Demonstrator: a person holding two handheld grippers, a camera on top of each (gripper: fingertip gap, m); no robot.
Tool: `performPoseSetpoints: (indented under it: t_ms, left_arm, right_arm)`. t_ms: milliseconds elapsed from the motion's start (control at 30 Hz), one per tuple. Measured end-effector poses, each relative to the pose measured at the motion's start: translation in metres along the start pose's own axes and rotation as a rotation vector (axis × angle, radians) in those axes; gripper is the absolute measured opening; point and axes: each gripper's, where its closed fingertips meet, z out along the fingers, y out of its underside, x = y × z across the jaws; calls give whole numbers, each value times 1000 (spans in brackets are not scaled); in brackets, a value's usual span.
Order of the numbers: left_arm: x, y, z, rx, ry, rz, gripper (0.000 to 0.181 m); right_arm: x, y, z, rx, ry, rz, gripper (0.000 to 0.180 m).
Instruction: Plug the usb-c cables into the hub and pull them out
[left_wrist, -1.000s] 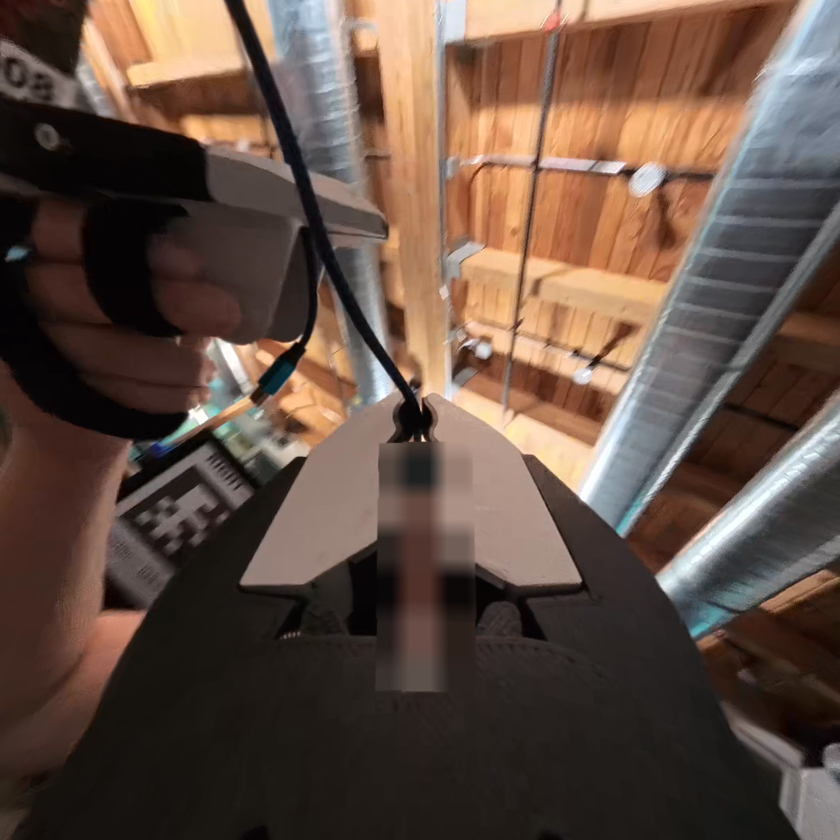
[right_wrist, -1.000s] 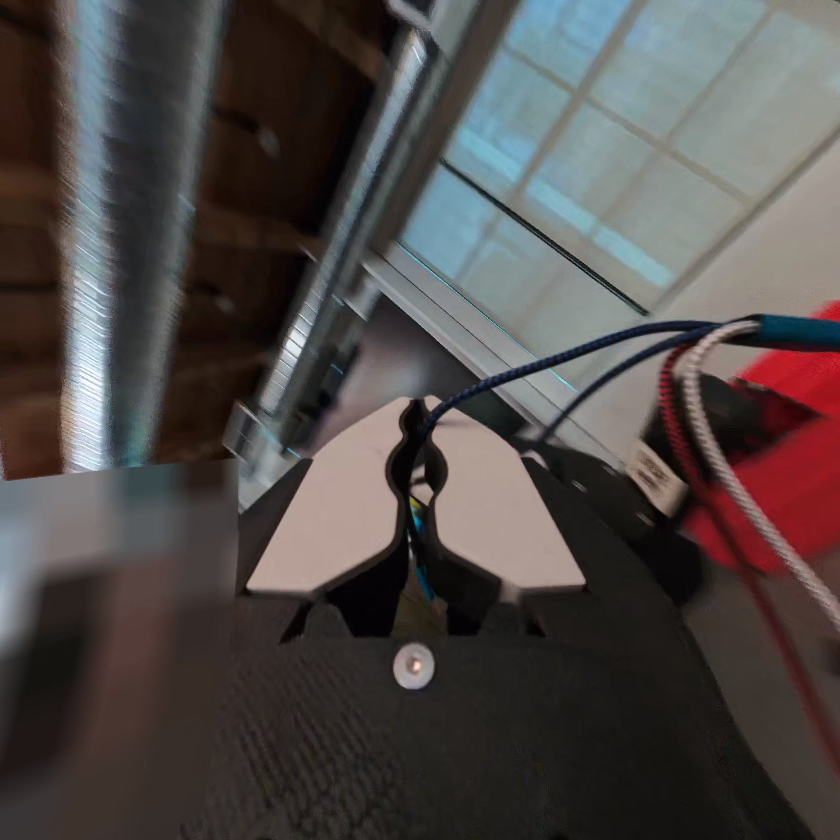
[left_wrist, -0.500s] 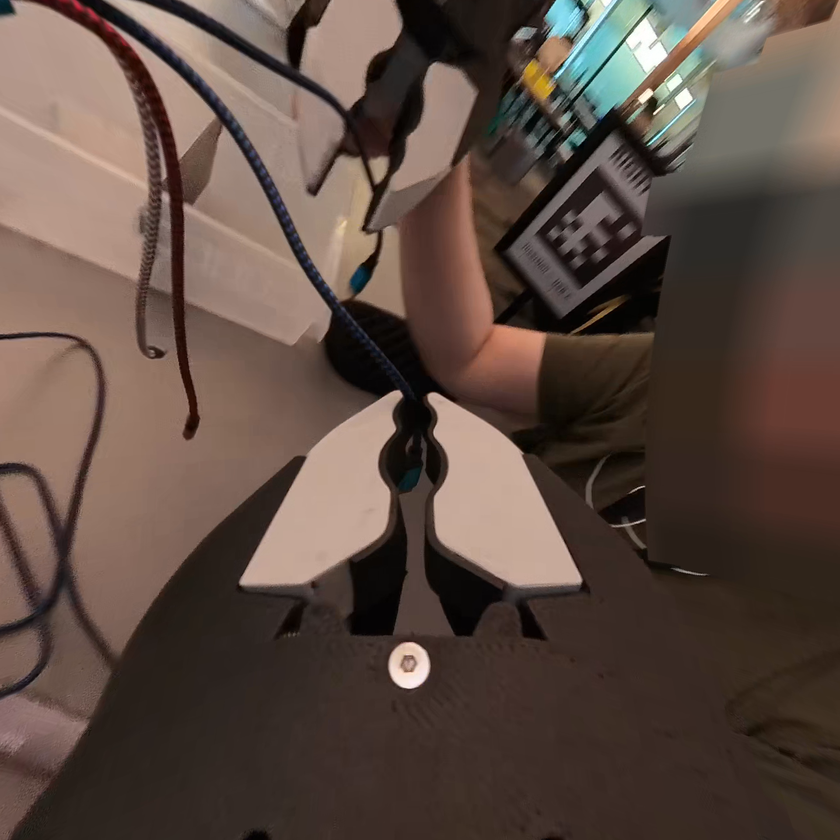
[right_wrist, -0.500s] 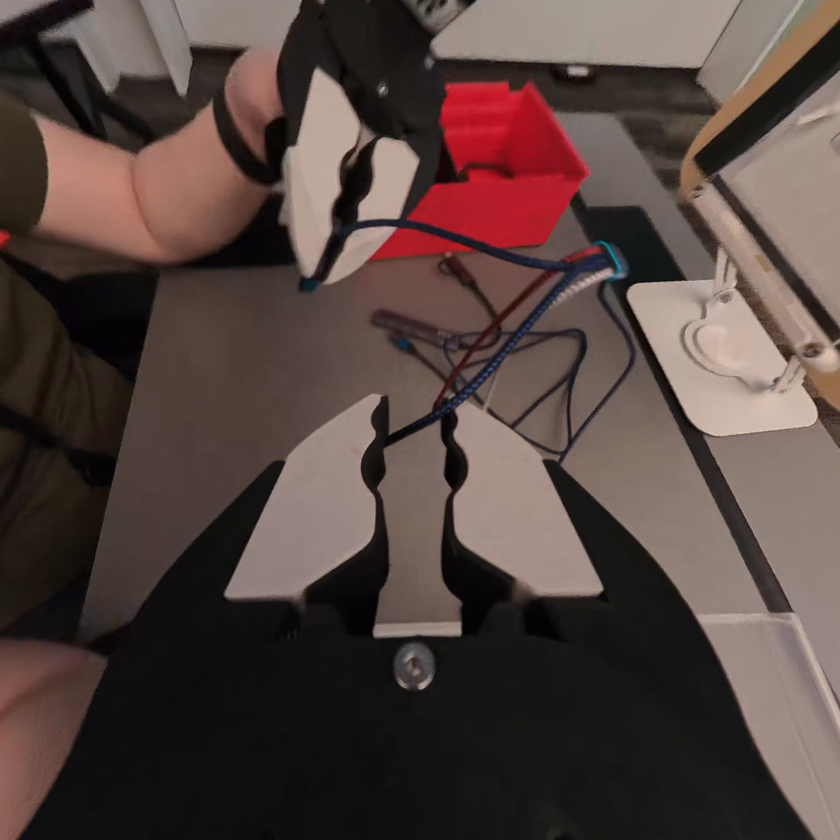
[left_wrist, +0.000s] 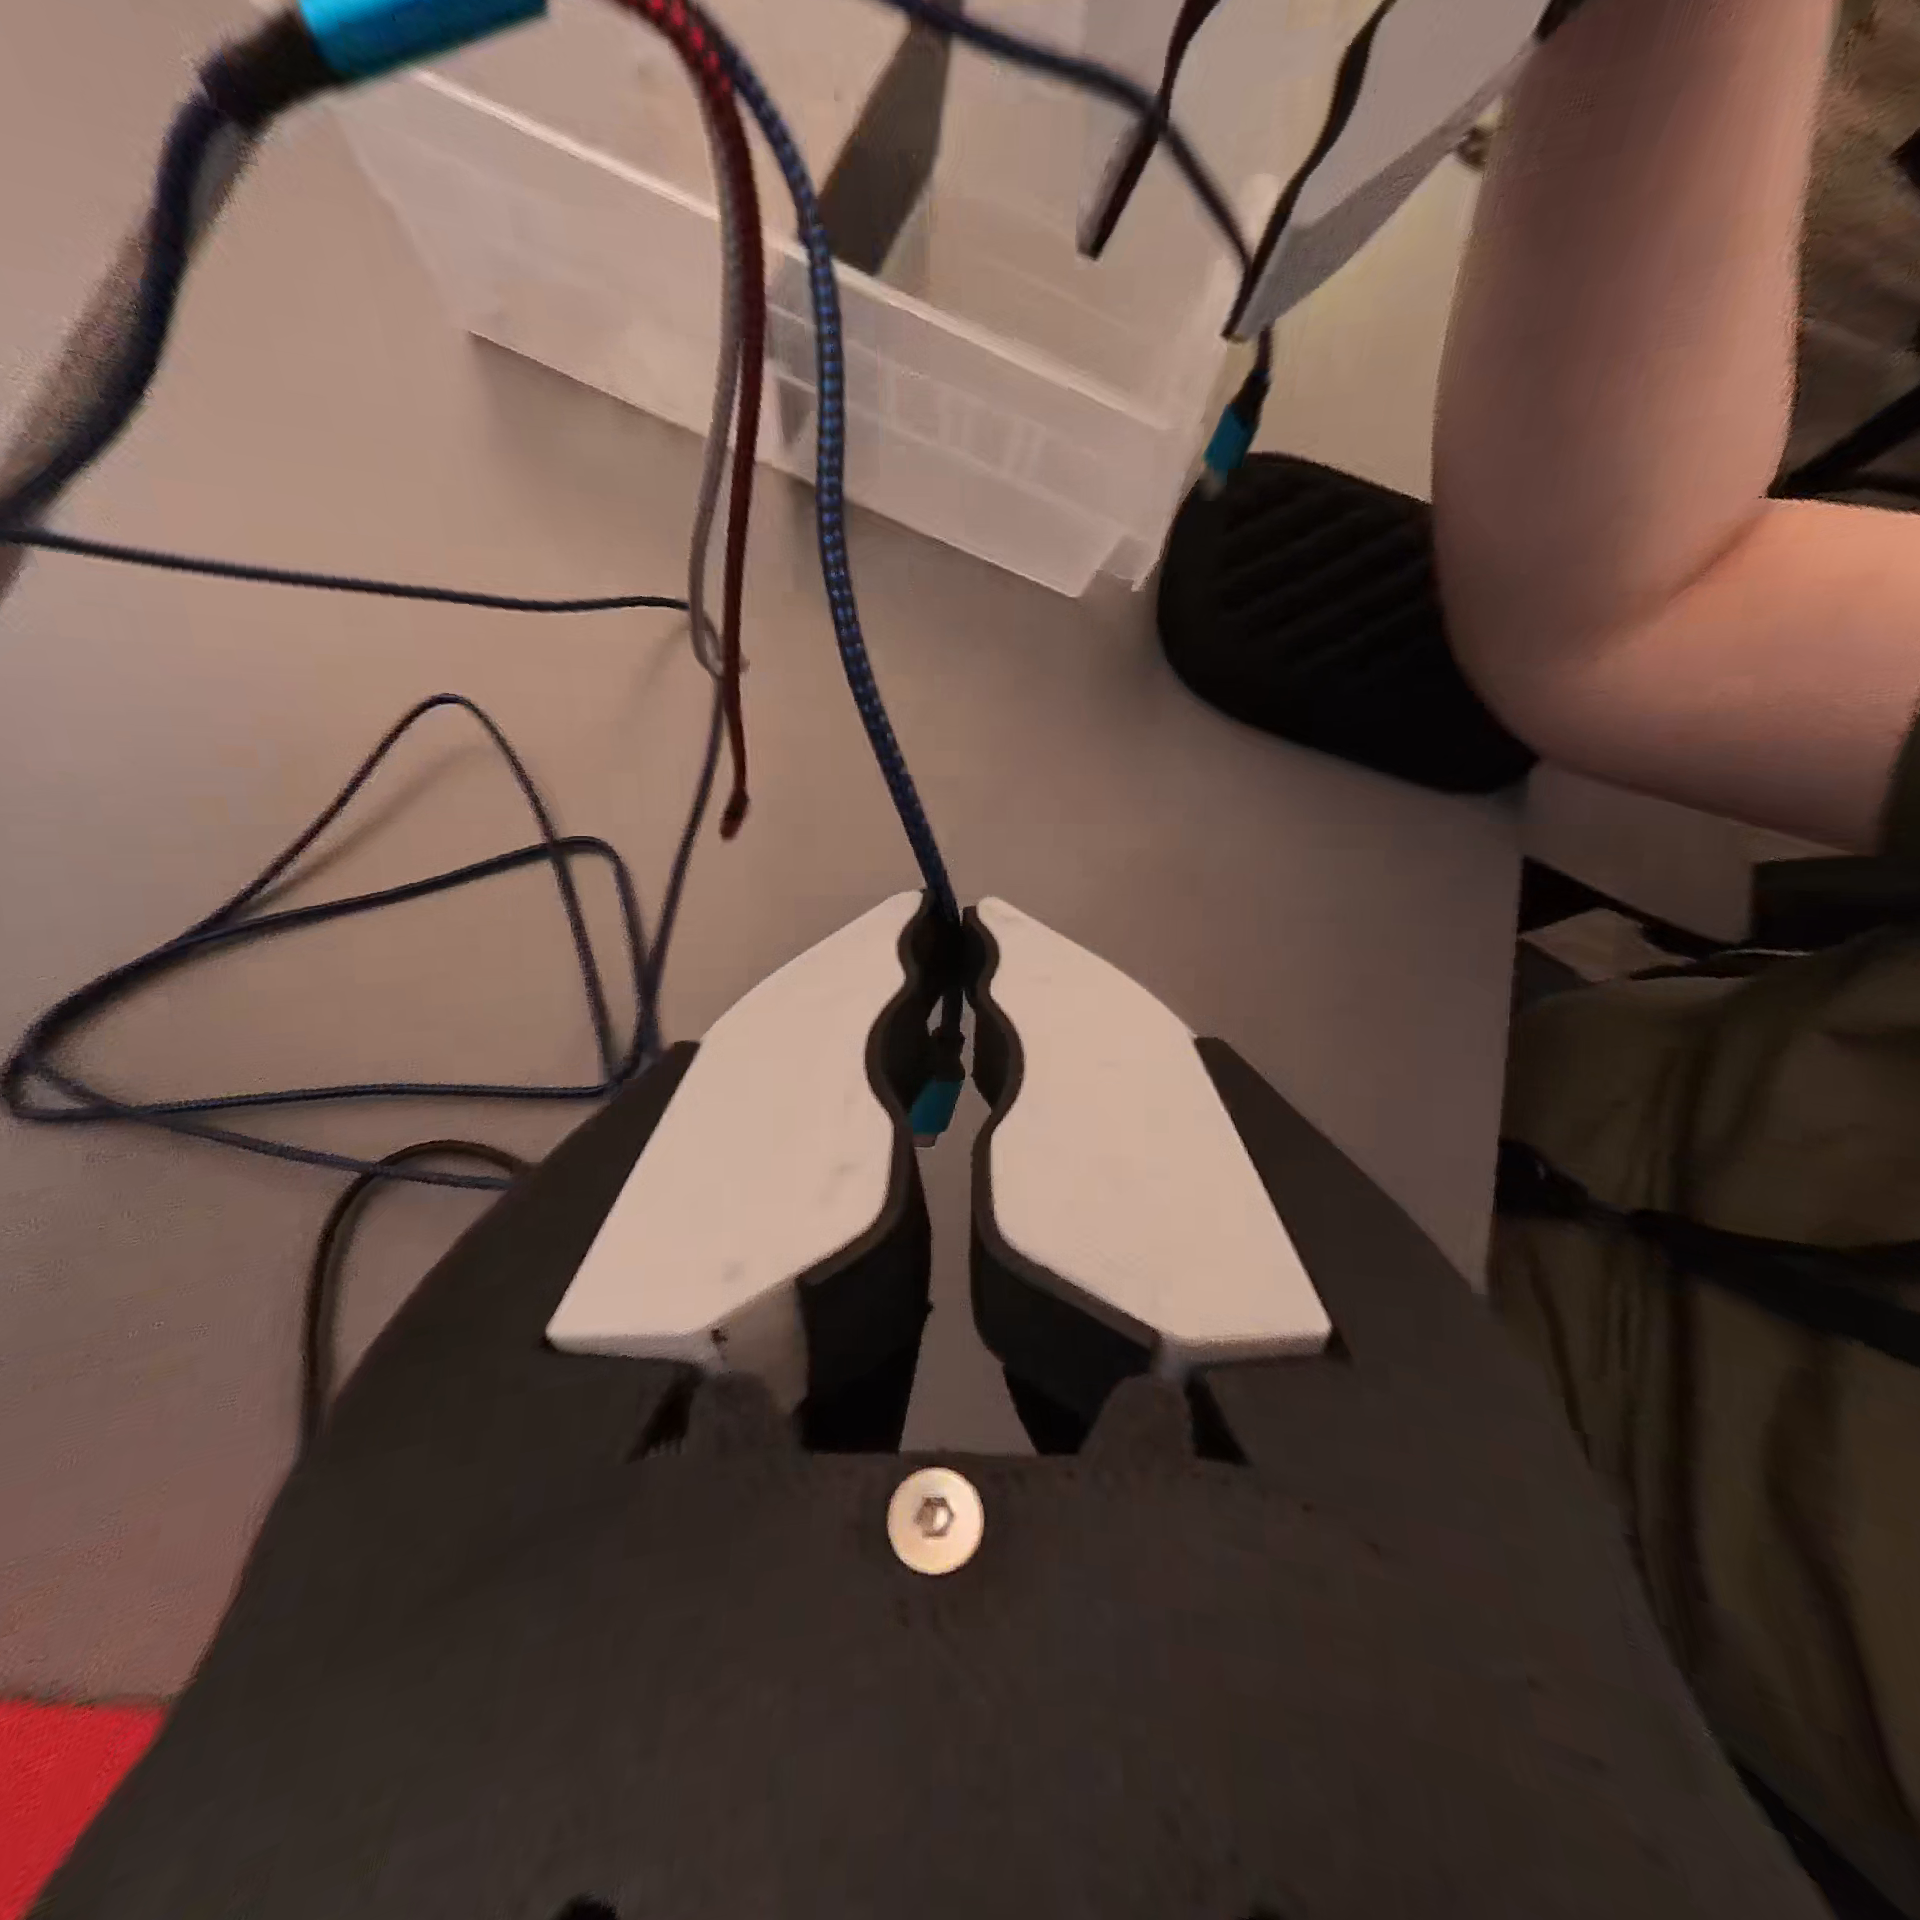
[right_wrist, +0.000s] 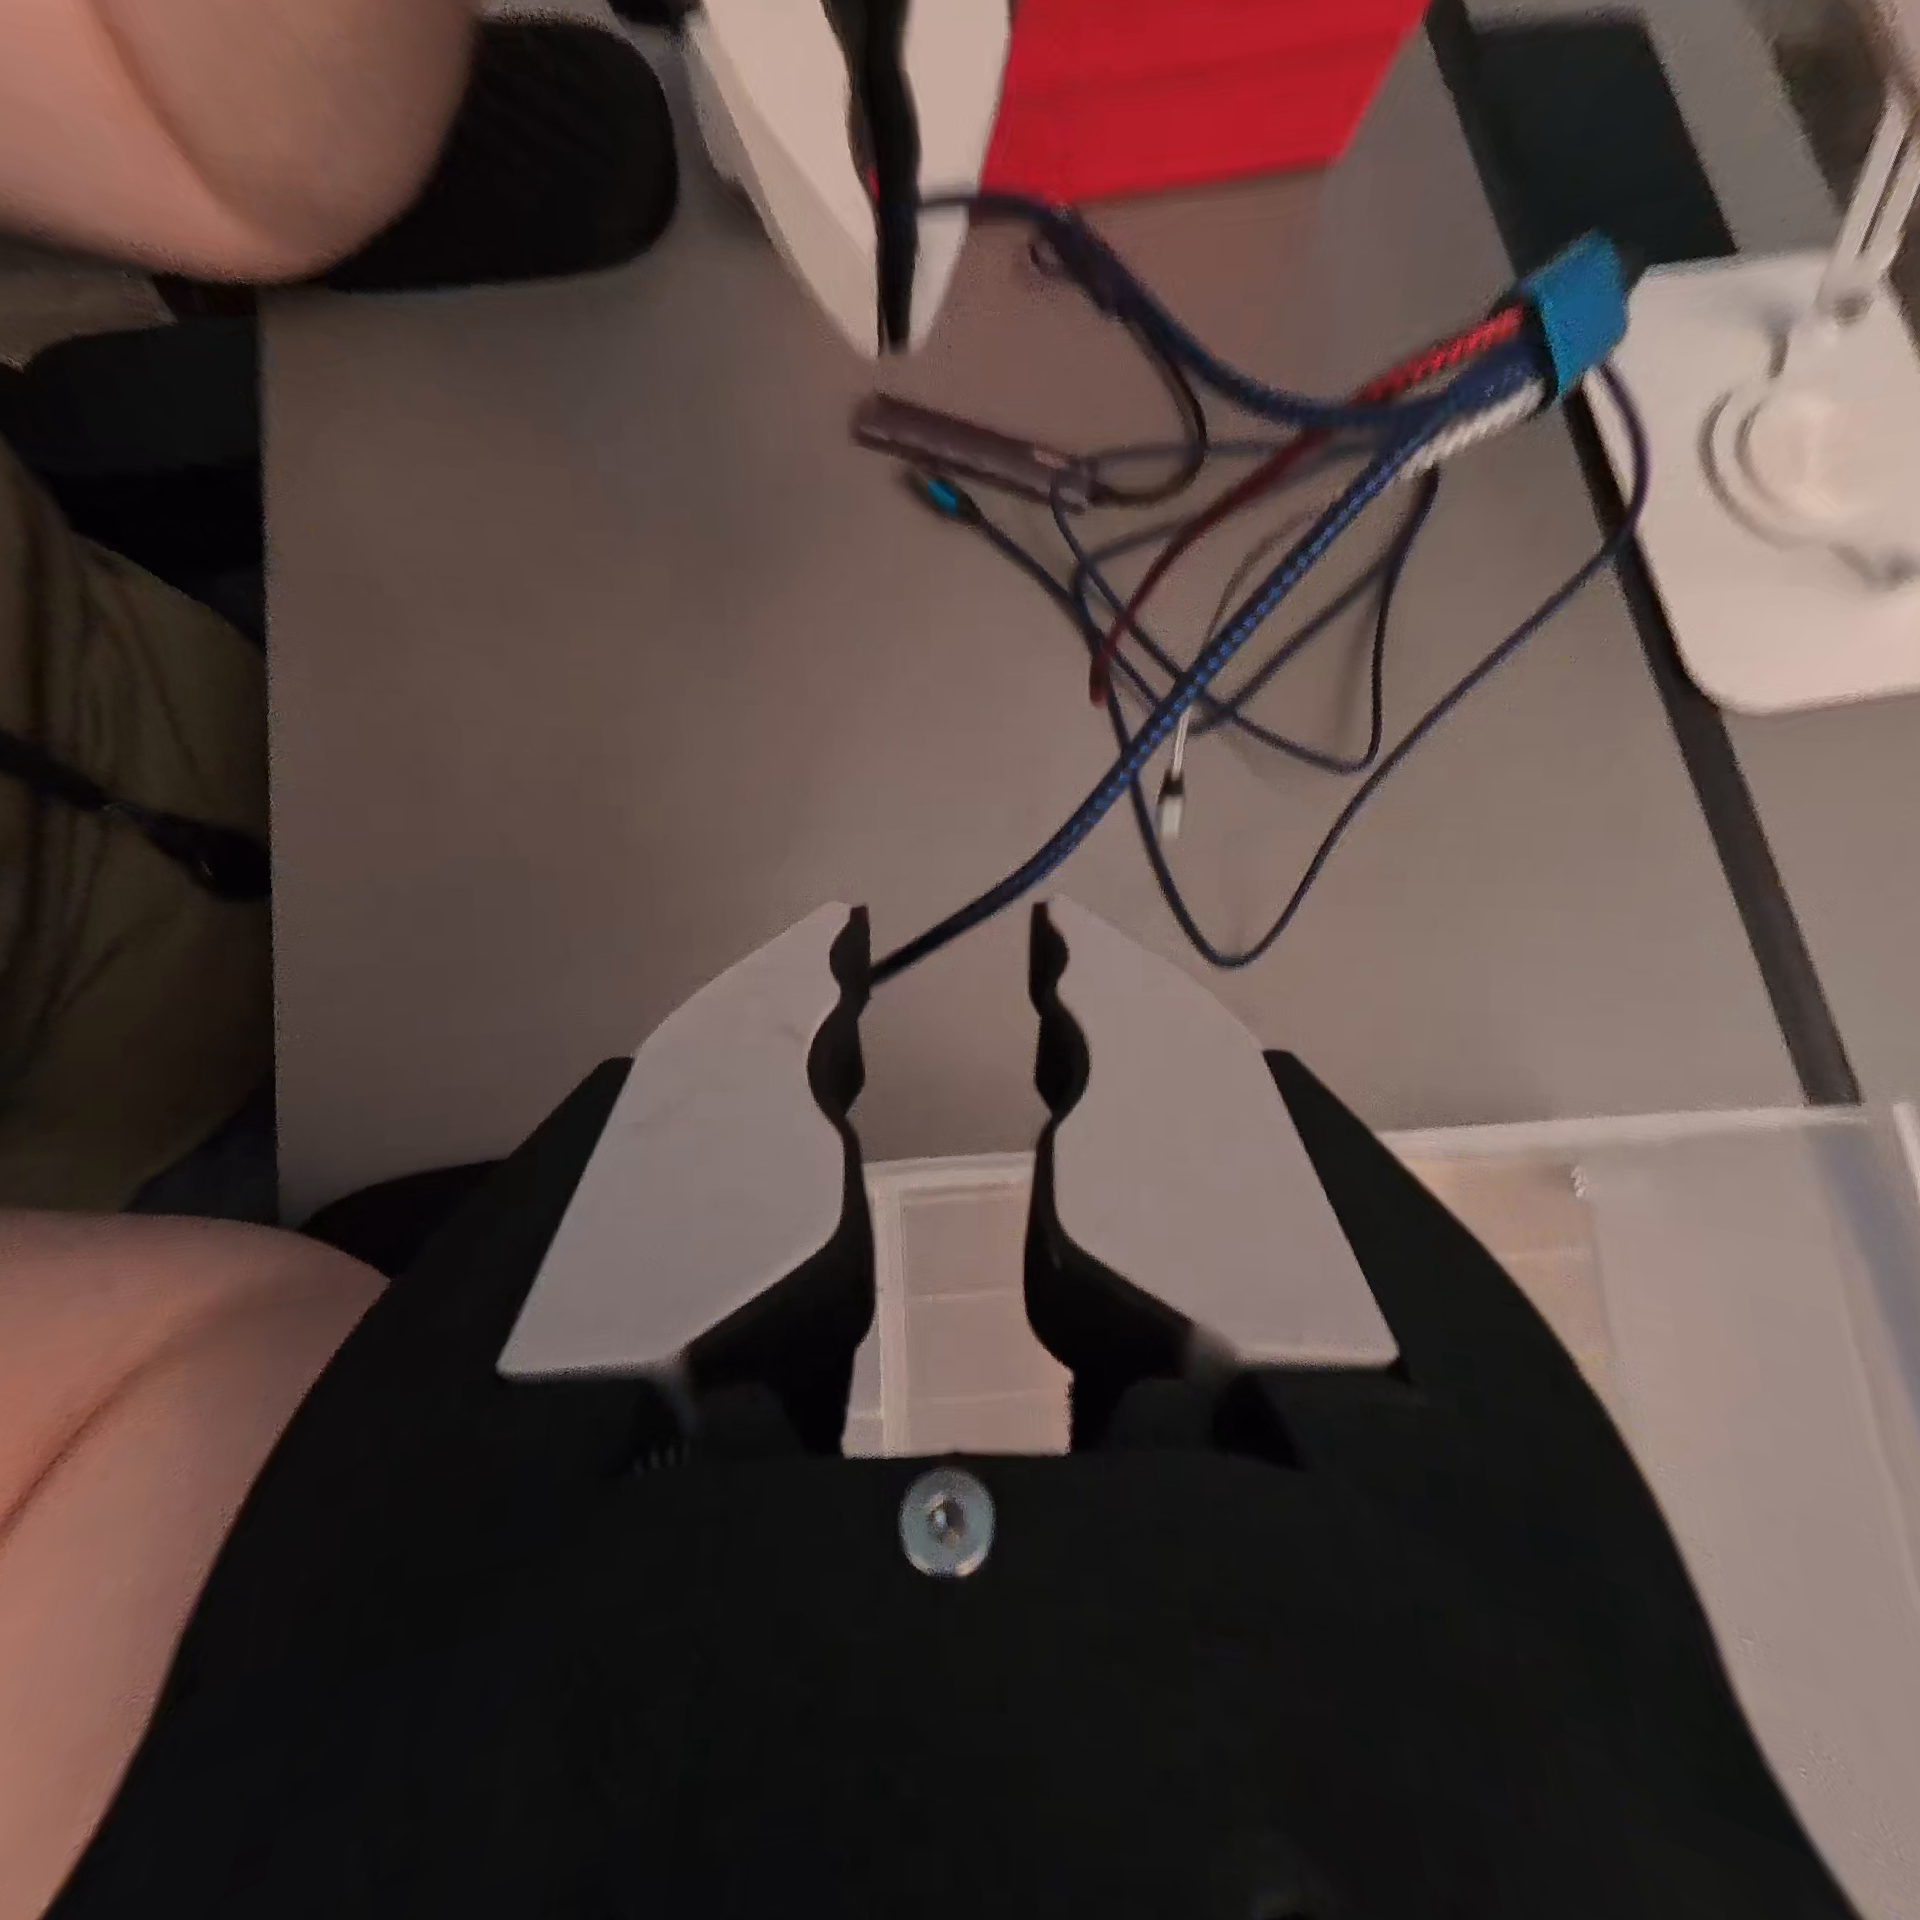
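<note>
hub: (right_wrist: 977, 457) dark slim bar flat on table, long axis approx left-right in right view, no plug seated that I can see
blue cable: (left_wrist: 831, 416) braided, hangs from above to L tips; teal plug (left_wrist: 935, 1103) points back toward L cam, away from hub
L gripper: (left_wrist: 961, 914) fingers pinching cable just behind plug
R gripper: (right_wrist: 945, 920) fingers spread, holding nothing; cable touches its left finger
nearer hub: L, judged from right view
next: likely flip plug toward hub

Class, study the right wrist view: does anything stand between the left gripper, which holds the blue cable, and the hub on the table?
Nothing visible does. The left gripper hangs above one end of the hub, only bare table between them. Loose cables tangle at its other end, off that path.
</note>
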Motion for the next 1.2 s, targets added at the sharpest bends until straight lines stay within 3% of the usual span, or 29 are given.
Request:
performPoseSetpoints:
  t_ms: [200, 367, 467, 633, 833, 1200]
  left_arm:
    - [0, 7, 7, -58, -54, 80, 2]
    - [0, 23, 22, -173, -78, 191, 2]
    - [-4, 32, 28, -261, -175, 313, 2]
    - [-14, 27, 22, -301, -370, 436, 2]
    - [-24, 26, 18, -411, -587, 586, 2]
    - [-22, 33, 28, -483, -612, 663, 2]
  right_arm:
    - [20, 6, 7, -47, 66, 45, 36]
    - [-13, -65, 13, 161, 75, -309, 36]
    - [-26, -77, 38, 136, 49, -460, 36]
    - [-18, -62, 51, 120, -33, -409, 31]
    - [-15, -61, 43, 280, -144, -342, 30]
    - [-21, -64, 81, 213, -210, -342, 31]
